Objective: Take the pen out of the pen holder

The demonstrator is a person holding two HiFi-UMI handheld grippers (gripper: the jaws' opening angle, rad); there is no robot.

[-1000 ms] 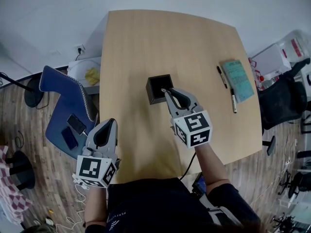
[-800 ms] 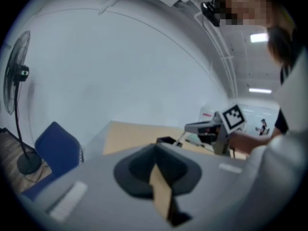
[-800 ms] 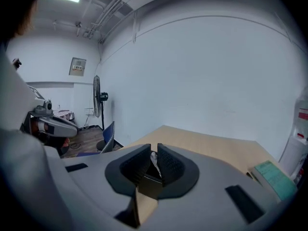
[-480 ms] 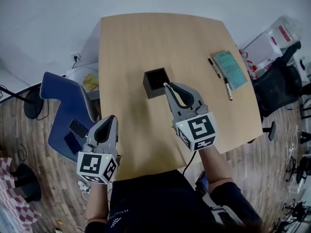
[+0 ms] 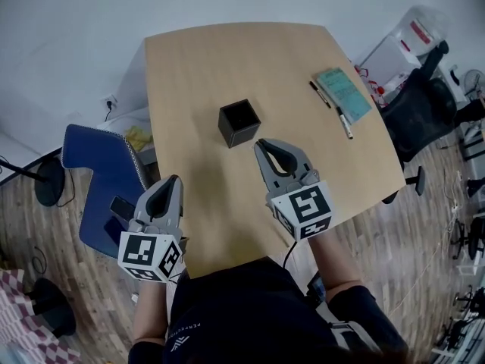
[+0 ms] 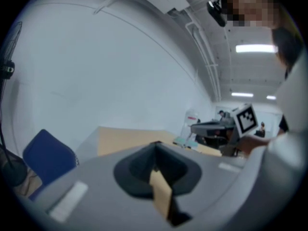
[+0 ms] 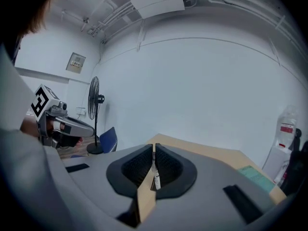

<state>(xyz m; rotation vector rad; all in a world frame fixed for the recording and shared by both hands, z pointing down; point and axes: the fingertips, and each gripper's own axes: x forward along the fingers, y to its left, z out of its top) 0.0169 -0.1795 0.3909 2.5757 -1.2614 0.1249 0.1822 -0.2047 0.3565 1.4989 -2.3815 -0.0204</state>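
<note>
The right gripper [image 7: 154,148] is closing, its jaws drawn in to a sliver. Pinched in that sliver is a slim dark thing with a white label, which looks like the pen [image 7: 156,181]. A second ago those tips sat right at the rim of the pen holder [image 5: 244,136]. Now they have lifted off and pulled back toward the near edge of the worktop [image 5: 227,59], clear of the box. On that reading the pen is out of the holder and riding in the gripper, so what remains is to carry it off and set it down. The left gripper [image 6: 155,146] takes no part. Its jaws are pressed together on nothing, and it hangs off the near left corner much where it was.

Both grippers are smooth grey plastic shells, and the right one shows dark ribbed pads [image 7: 136,167] inside its jaws. The holder is a matt black square box with an open top, too dark inside to show whether anything is left. It stands about mid-worktop on pale wood grain with rounded corners. By the right edge lies a flat teal notebook [image 5: 345,91], with two more pens [image 5: 345,123] beside it.
</note>
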